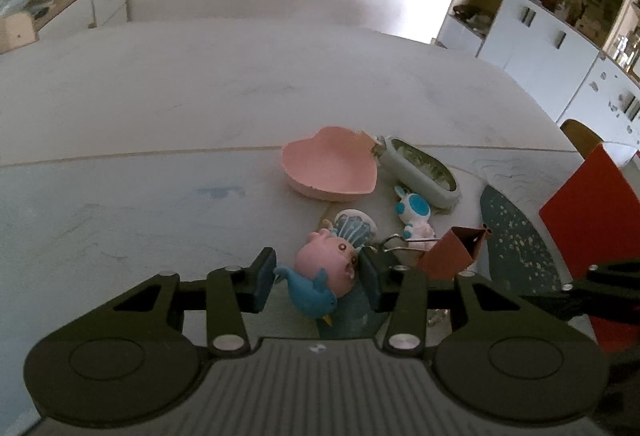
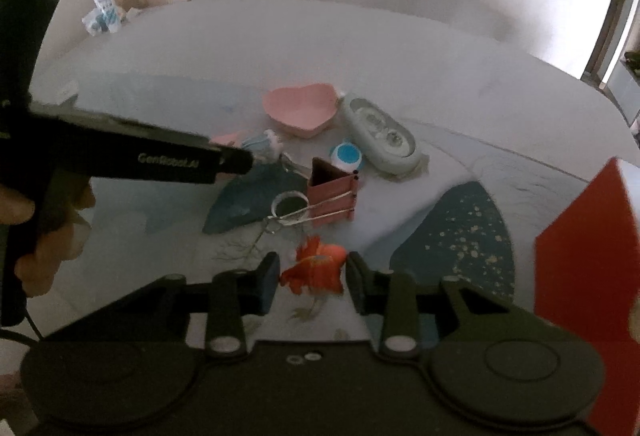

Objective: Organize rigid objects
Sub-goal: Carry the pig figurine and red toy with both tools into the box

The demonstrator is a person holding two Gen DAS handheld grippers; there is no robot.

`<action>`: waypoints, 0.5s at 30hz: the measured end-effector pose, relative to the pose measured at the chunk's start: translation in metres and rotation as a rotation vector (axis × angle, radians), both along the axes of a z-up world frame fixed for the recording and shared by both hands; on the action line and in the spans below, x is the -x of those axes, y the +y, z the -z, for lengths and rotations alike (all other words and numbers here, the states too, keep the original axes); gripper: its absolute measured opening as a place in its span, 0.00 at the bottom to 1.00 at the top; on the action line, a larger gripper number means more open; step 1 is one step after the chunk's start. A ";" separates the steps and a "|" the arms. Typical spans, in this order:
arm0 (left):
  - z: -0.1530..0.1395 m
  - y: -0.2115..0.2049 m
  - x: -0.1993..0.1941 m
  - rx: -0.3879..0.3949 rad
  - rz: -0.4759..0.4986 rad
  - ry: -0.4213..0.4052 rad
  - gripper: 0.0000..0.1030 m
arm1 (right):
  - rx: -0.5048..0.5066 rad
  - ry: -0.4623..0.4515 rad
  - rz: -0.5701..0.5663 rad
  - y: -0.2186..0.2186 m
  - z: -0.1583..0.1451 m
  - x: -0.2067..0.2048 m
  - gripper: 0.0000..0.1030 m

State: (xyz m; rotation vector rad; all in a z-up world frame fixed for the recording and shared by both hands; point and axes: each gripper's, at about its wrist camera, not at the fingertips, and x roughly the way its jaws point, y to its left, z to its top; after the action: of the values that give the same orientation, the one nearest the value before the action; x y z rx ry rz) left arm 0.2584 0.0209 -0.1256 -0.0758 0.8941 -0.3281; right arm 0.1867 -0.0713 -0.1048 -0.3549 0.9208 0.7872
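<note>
Left gripper [image 1: 318, 272], held low over the table [image 1: 160, 108], has its fingers spread around a pink-and-blue toy figure [image 1: 326, 270], whose long axis runs diagonally and whose blue tail nears the left finger. Beyond lie an empty pink heart-shaped dish [image 1: 330, 166] and an oval grey-green case [image 1: 420, 172]. Right gripper [image 2: 312, 276], likewise spread, brackets an orange goldfish figure [image 2: 316, 268], apparently untouched; a red binder clip [image 2: 332, 198] lies beyond.
</note>
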 end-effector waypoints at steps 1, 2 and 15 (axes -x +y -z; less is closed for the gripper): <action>-0.001 0.001 0.002 0.000 -0.007 -0.001 0.43 | -0.014 0.000 0.005 -0.004 -0.004 0.001 0.33; -0.004 0.003 0.005 0.002 -0.015 0.000 0.43 | -0.023 -0.001 0.010 -0.007 -0.009 0.002 0.33; -0.052 0.012 0.045 0.021 -0.087 -0.013 0.43 | -0.145 -0.058 0.062 -0.063 -0.069 0.013 0.31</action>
State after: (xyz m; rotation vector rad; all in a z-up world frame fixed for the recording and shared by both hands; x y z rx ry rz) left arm 0.2130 0.0334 -0.0733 -0.1318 0.8722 -0.2564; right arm 0.1741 -0.1347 -0.0353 -0.2203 0.8112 0.7783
